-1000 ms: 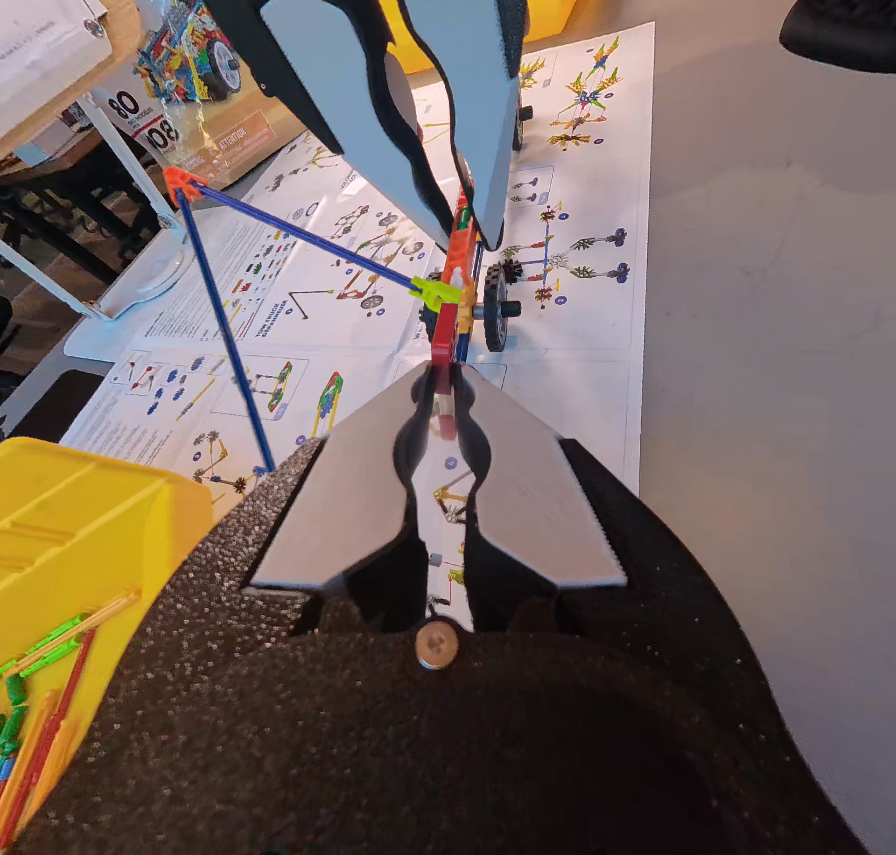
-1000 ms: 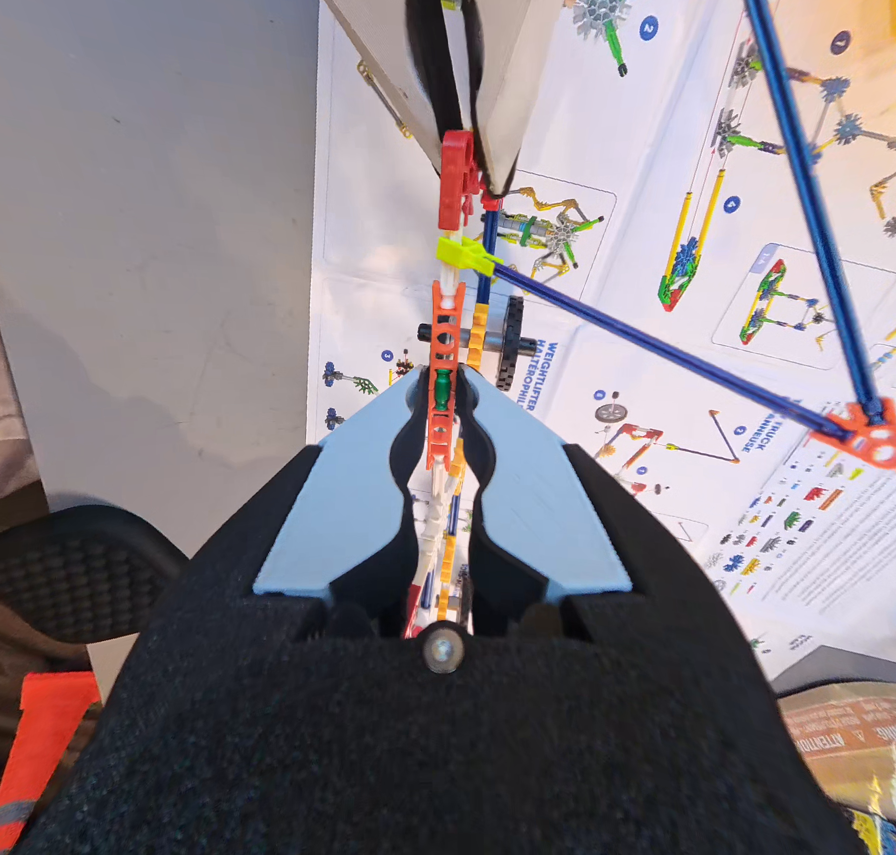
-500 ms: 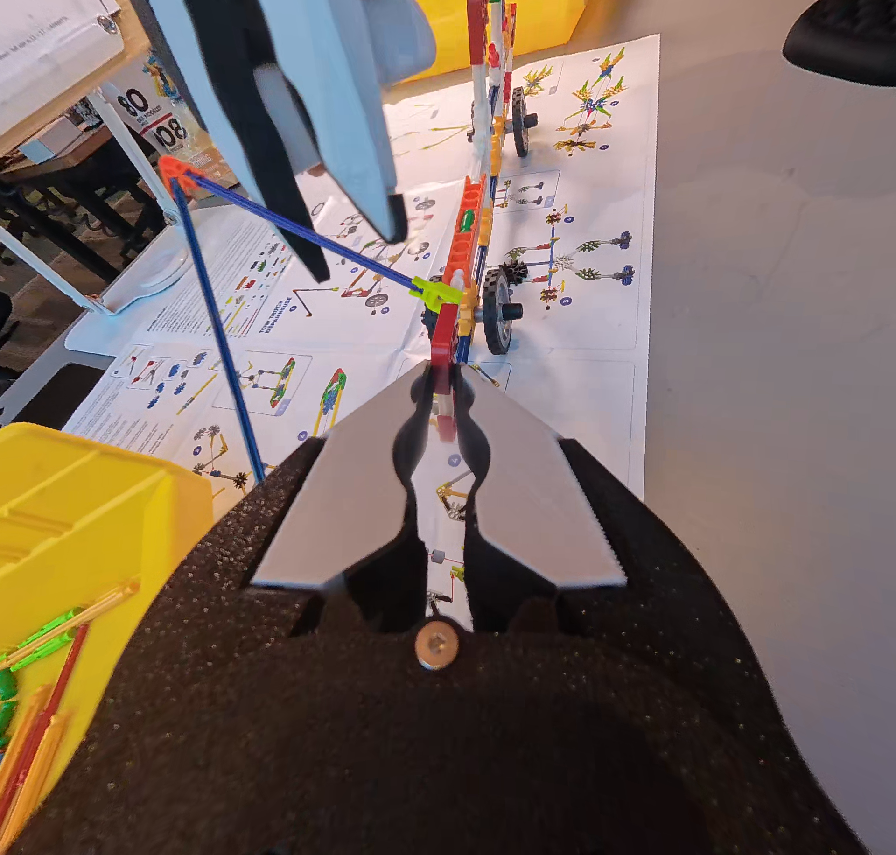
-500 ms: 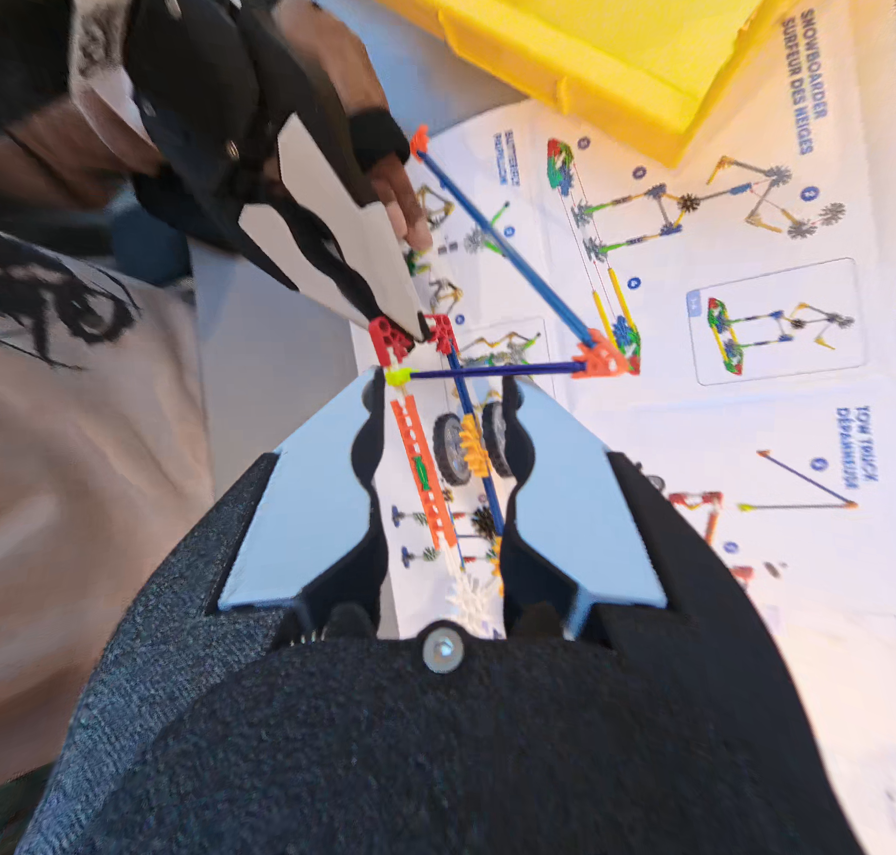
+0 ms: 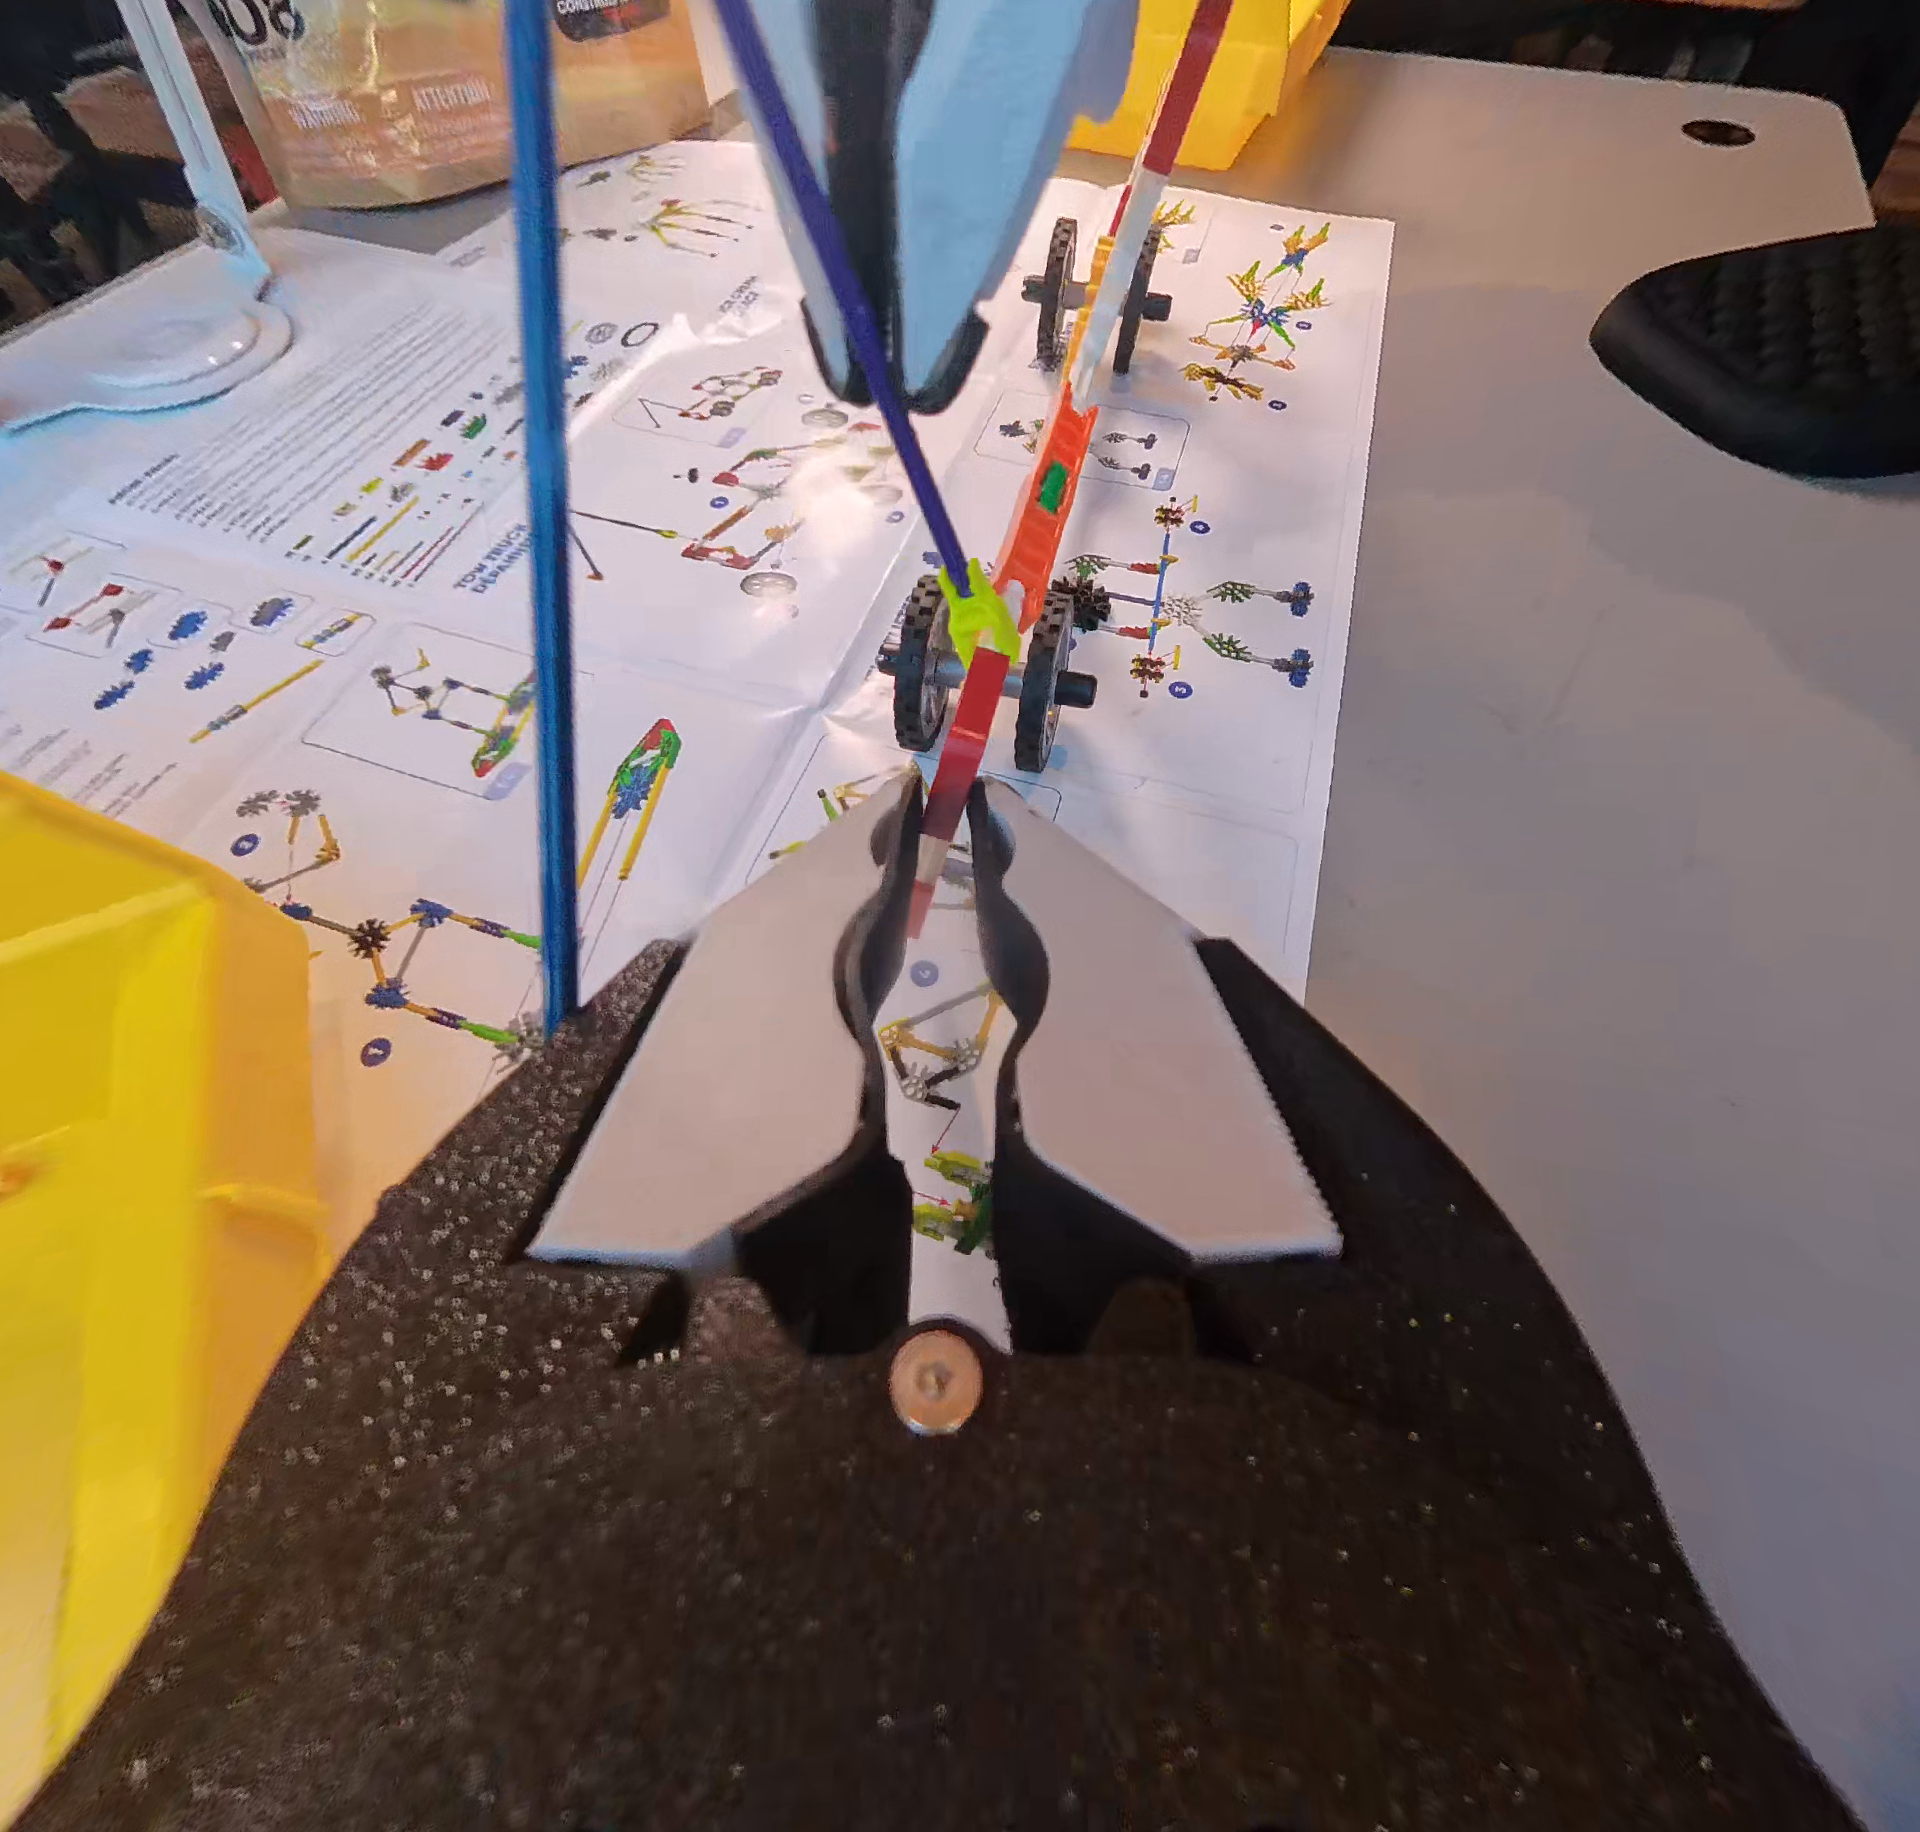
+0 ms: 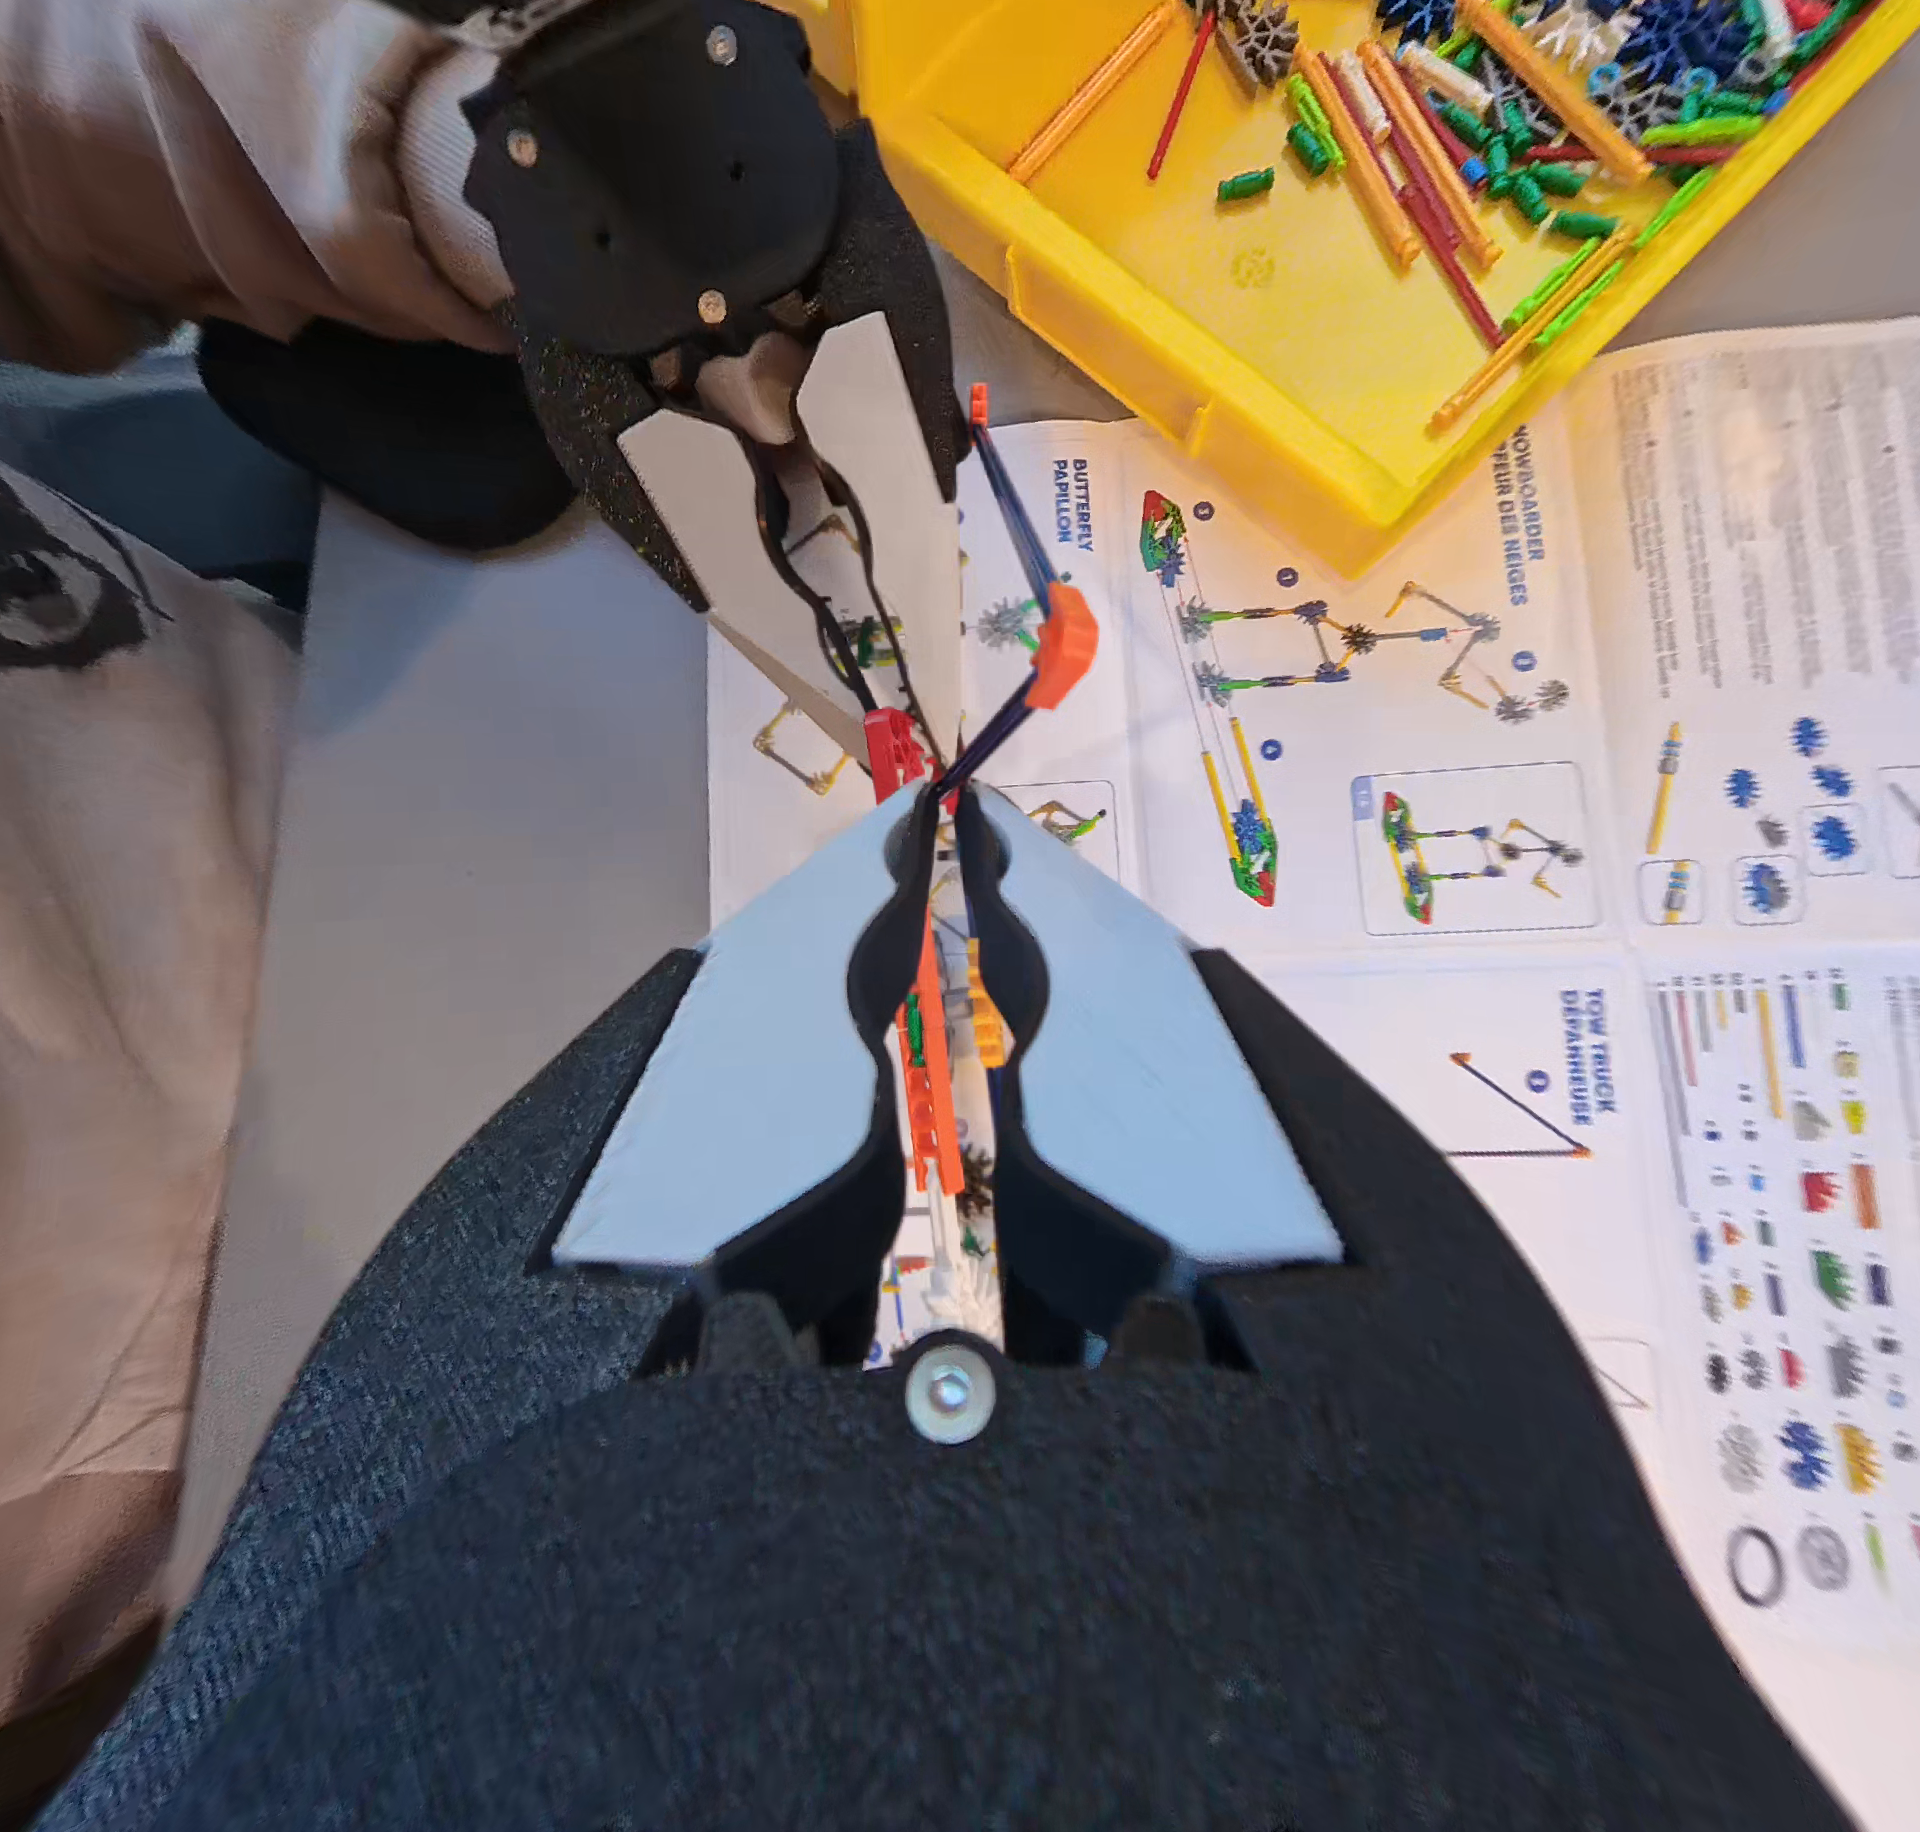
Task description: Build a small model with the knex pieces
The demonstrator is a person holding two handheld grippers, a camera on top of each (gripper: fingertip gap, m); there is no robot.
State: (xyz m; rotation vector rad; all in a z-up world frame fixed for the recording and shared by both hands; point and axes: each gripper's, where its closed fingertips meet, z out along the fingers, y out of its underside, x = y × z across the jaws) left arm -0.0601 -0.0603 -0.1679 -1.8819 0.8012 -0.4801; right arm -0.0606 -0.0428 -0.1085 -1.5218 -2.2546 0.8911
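Right wrist view: right gripper (image 6: 943, 795) pinches a blue rod (image 6: 971, 759), contact blurred.

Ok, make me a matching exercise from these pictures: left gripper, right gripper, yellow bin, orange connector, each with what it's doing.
1. left gripper
2. right gripper
3. yellow bin
4. orange connector

A. joins two blue rods
B. shut on a blue rod
C. holds loose building pieces
D. shut on the model's red piece

Pairs: 1-D, 2-B, 3-C, 4-A.
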